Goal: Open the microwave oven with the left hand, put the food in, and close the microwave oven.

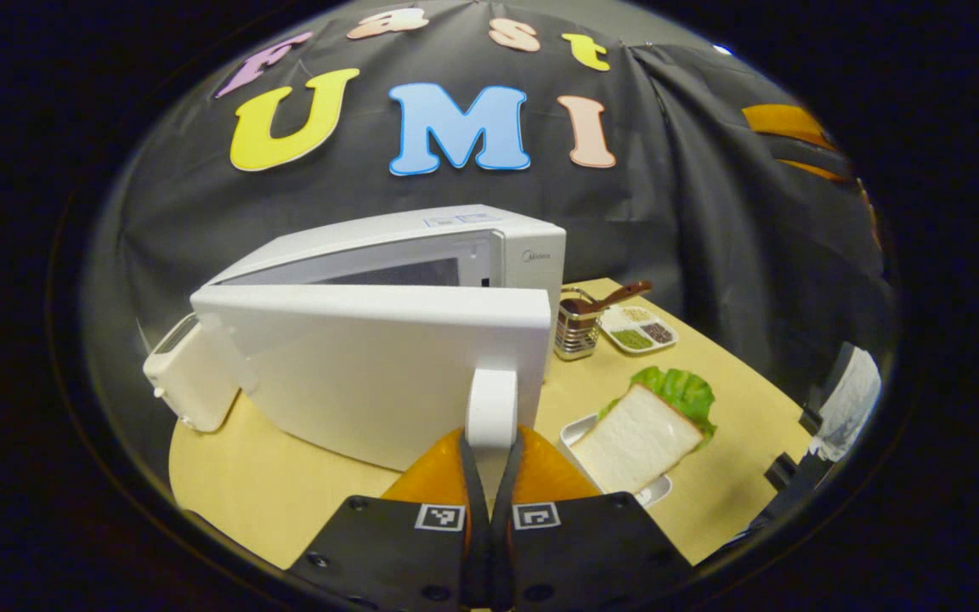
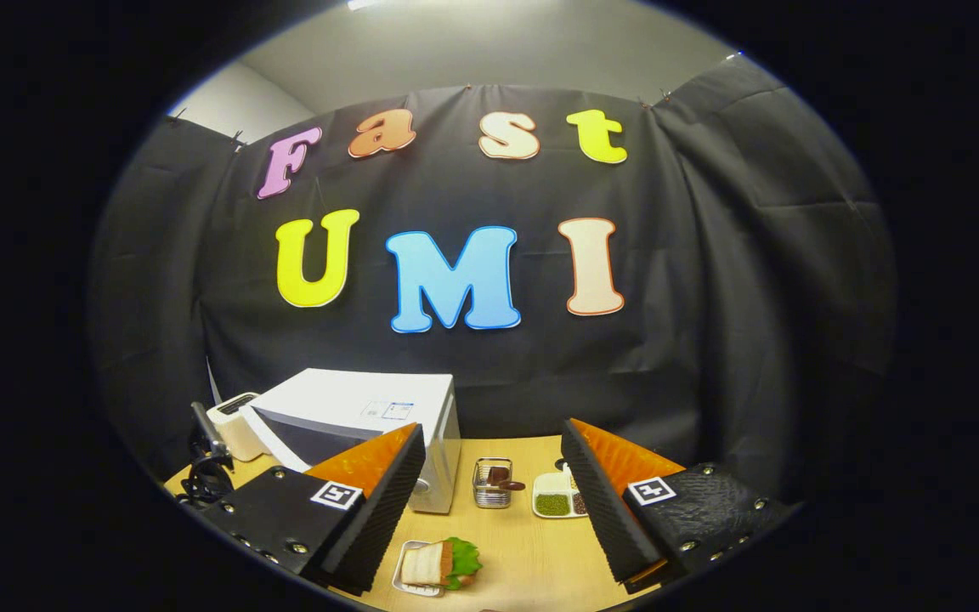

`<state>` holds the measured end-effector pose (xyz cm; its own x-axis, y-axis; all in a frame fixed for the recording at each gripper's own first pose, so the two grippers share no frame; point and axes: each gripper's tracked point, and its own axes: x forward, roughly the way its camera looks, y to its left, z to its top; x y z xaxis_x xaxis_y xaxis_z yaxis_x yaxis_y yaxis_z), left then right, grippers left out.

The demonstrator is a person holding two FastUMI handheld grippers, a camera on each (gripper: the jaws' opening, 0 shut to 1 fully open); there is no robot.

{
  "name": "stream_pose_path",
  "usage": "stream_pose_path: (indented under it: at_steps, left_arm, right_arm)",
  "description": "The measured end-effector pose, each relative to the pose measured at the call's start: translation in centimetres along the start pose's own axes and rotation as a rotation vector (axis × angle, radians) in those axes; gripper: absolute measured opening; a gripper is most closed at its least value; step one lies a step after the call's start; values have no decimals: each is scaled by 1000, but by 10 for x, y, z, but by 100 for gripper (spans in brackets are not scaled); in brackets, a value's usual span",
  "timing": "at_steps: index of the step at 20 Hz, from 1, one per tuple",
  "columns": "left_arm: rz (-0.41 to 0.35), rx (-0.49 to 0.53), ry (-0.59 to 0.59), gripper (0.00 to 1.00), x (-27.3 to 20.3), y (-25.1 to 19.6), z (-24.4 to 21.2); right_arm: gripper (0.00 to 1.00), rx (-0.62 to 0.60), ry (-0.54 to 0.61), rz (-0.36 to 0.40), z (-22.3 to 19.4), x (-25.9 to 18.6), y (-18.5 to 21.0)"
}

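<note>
- Left gripper (image 1: 489, 442): fingers pinched on the white handle (image 1: 491, 408) of the microwave door (image 1: 379, 365), which stands partly swung out.
- Right gripper (image 2: 489, 501): fingers spread wide, hovering above the counter (image 2: 523, 552).
- Counter: pale wood, black cloth wall behind.
- Microwave (image 1: 421, 246): white, at the counter's back.
- Tray (image 1: 574, 429): holds a bread-and-lettuce sandwich (image 1: 638, 433), beside the door.
- Wire holder (image 1: 576, 327): contains a brown utensil.
- Divided dish (image 1: 638, 327): grains.

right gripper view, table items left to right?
toaster → microwave oven → metal basket → divided dish. The sandwich tray sits nearer, ahead of the open right tongs.
</note>
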<state>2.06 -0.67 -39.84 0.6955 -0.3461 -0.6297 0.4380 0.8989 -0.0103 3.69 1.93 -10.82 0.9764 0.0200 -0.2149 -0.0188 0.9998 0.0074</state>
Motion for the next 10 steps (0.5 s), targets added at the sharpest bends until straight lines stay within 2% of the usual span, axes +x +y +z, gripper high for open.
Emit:
stream_pose_path:
  at_steps: [4, 10]
  left_arm:
    - [-33, 45, 32, 6, -62, 31, -40]
    - [8, 21, 68, 6, -139, 103, -86]
  right_arm:
    - [98, -4, 8, 27, -7, -9, 28]
    - [98, 0, 25, 50, -18, -19, 73]
